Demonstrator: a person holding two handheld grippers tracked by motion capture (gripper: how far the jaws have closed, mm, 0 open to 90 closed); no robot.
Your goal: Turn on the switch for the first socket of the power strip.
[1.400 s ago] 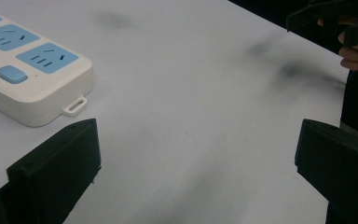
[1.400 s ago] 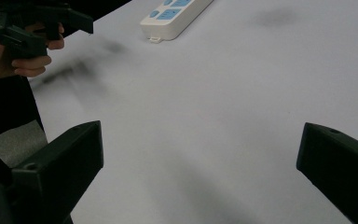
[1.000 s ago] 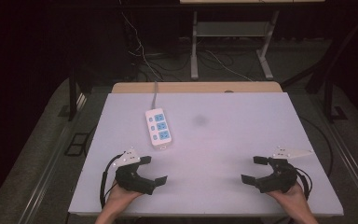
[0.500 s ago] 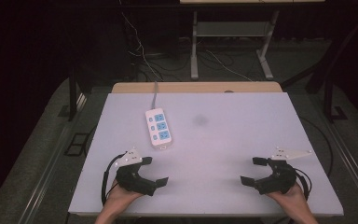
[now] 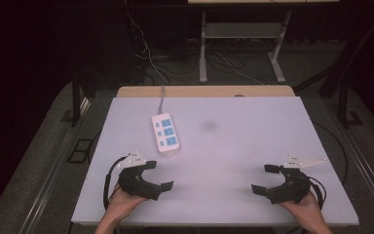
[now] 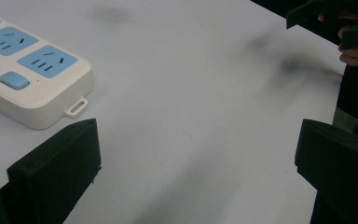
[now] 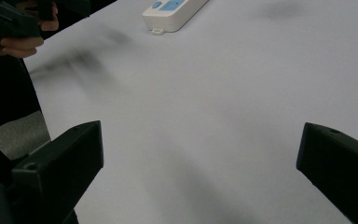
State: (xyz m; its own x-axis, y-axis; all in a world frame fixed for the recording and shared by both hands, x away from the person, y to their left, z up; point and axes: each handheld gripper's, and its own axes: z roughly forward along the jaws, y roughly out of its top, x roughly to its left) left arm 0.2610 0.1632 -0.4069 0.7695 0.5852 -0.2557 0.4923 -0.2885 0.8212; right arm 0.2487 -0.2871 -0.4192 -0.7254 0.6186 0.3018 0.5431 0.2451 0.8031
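A white power strip [image 5: 165, 133] with blue sockets lies on the white table [image 5: 233, 146], left of centre, its cable running off the far edge. My left gripper [image 5: 158, 174] rests near the front left edge, jaws wide open and empty. The strip's near end [image 6: 32, 79] lies just beyond my left jaw in the left gripper view. My right gripper [image 5: 267, 179] sits near the front right edge, also open with nothing between its jaws. From the right gripper view the power strip [image 7: 173, 11] lies far off at the top.
A faint dark smudge [image 5: 208, 126] marks the table's middle. A wooden strip [image 5: 204, 91] borders the far edge. Cables [image 5: 151, 53] and metal stand legs [image 5: 202, 48] occupy the dark floor behind the table.
Both grippers have barely shifted; the power strip has stayed where it was.
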